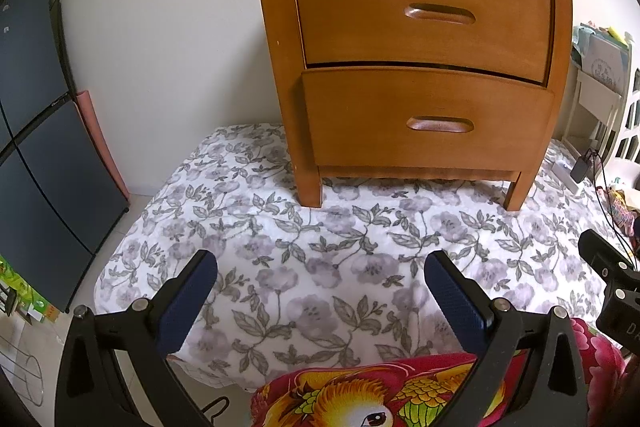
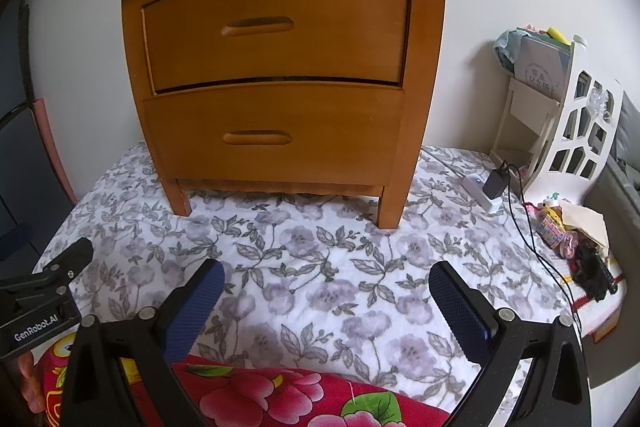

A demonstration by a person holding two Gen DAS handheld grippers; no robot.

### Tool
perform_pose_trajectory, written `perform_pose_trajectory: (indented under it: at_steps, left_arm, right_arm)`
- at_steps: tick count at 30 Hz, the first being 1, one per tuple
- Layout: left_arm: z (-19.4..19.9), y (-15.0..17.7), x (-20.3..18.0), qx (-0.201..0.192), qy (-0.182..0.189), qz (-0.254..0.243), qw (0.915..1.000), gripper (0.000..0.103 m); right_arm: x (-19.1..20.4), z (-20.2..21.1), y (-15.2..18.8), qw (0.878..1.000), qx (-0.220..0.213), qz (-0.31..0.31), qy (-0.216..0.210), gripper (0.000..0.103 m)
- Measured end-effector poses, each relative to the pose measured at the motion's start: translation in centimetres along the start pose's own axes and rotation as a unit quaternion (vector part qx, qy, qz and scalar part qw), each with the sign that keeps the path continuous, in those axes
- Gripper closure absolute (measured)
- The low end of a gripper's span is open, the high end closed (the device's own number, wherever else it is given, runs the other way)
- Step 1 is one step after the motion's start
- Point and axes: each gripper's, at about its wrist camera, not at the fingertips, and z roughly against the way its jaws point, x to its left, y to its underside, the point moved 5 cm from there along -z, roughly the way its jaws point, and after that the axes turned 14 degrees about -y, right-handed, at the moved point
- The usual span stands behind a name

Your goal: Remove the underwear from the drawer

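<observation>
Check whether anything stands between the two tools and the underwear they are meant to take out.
Yes: both drawer fronts are shut, so no underwear shows. The top drawer and bottom drawer of the wooden nightstand block access. Between the open left tool, the open right tool and the handles lies only the floral bedspread.

Both drawers (image 1: 424,15) of the nightstand (image 2: 280,75) shut, so contents hidden; only a dark slit between them. Nightstand top cut off at the upper edge in both views. Print on the card (image 2: 538,67) on the white shelf (image 2: 576,115) too small to read. Heap of small things (image 2: 572,235) at the bed's right edge too jumbled to identify. Red blanket (image 2: 280,399) cropped at the bottom.
</observation>
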Motion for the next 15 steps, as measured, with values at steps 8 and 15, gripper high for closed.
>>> perform_pose_trajectory:
  at_steps: [8, 15]
  left_arm:
    - [-0.04, -0.04, 0.09, 0.001, 0.000, 0.000, 1.0000, 0.000]
    - [-0.04, -0.01, 0.08, 0.000, 0.000, -0.001, 1.0000, 0.000]
  right_arm:
    - [-0.45, 0.00, 0.07, 1.000, -0.001, -0.002, -0.002, 0.000]
    - [-0.03, 0.06, 0.24, 1.000, 0.002, -0.002, -0.002, 0.000]
